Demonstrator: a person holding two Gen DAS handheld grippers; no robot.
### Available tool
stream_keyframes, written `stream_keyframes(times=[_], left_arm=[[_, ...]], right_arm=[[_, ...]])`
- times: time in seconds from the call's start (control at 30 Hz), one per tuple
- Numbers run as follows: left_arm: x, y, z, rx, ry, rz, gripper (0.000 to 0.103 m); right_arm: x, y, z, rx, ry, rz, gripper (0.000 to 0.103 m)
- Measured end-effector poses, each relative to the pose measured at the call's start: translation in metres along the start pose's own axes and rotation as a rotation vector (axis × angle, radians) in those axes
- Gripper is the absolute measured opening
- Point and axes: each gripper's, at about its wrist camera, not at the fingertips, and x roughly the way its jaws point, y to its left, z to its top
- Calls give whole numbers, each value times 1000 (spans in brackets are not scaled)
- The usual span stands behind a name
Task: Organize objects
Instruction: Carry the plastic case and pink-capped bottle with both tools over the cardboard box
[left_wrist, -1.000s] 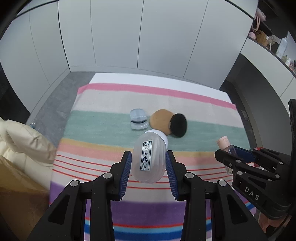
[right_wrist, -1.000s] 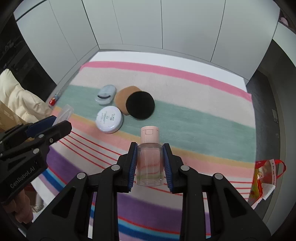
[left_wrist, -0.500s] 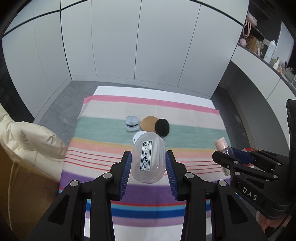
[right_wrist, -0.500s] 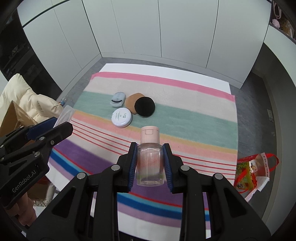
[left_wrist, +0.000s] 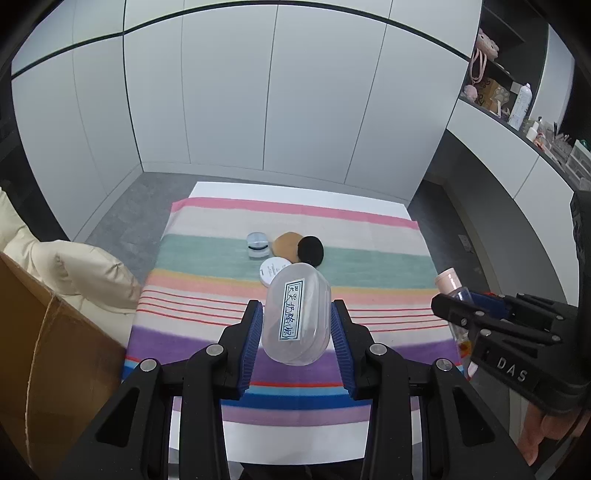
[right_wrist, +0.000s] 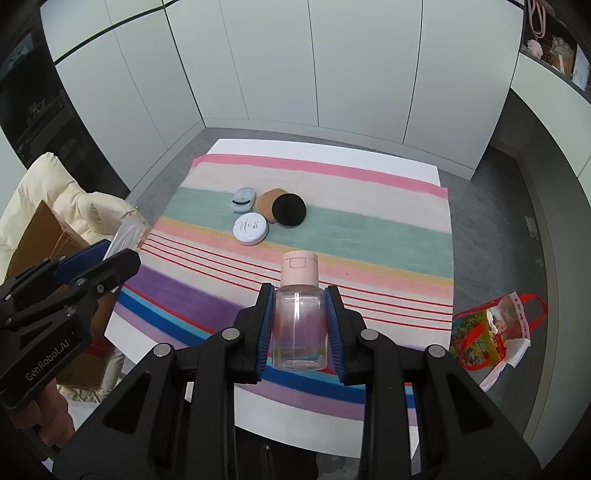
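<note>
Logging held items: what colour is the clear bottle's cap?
Pale pink cap on the clear plastic bottle; clearest in the right wrist view.

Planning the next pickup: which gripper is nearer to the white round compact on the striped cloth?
Left, probably. The left gripper, shut on a clear case, hangs just before the white compact. The right gripper, holding a pink-capped bottle, sits further right and back.

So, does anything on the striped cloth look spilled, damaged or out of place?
Nothing stands out. The white compact, pale blue case and two puffs lie grouped together; no spill shows.
</note>
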Motion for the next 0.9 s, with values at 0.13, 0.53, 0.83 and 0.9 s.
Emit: stream_keyframes(times=[0.13, 0.53, 0.83, 0.9], left_arm=[[-3, 4, -1, 1, -10, 1, 38], [-31, 26, 3, -4, -76, 19, 38], [-36, 55, -3, -50, -83, 39, 38], [-38, 61, -3, -62, -85, 43, 38]], right_arm=[[-4, 2, 1, 7, -12, 12, 28], [-17, 35, 17, -82, -70, 20, 28], [-5, 66, 23, -129, -64, 48, 28], [-3, 74, 24, -139, -63, 53, 28]])
